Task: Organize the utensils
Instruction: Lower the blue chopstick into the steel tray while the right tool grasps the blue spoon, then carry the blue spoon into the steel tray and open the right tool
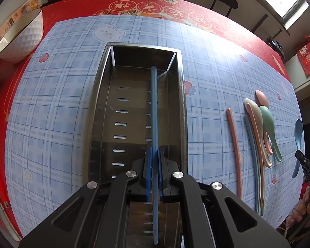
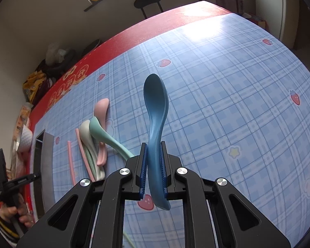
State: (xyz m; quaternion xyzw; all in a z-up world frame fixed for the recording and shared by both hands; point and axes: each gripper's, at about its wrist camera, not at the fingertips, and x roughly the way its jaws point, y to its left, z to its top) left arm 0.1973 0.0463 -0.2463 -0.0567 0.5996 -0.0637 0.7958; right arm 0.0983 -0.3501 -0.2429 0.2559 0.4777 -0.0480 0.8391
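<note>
A blue chopstick runs lengthwise over the dark metal tray, and my left gripper is shut on it just above the tray's near end. My right gripper is shut on the handle of a blue spoon, held in the air over the blue plaid mat. That same spoon shows at the right edge of the left wrist view. On the mat lie a pink chopstick, a pink spoon, a green spoon and a cream spoon, with further chopsticks under them.
A white bowl stands at the far left of the red tablecloth. A black stool is beyond the table's far edge. A person's hand holds the left gripper's handle.
</note>
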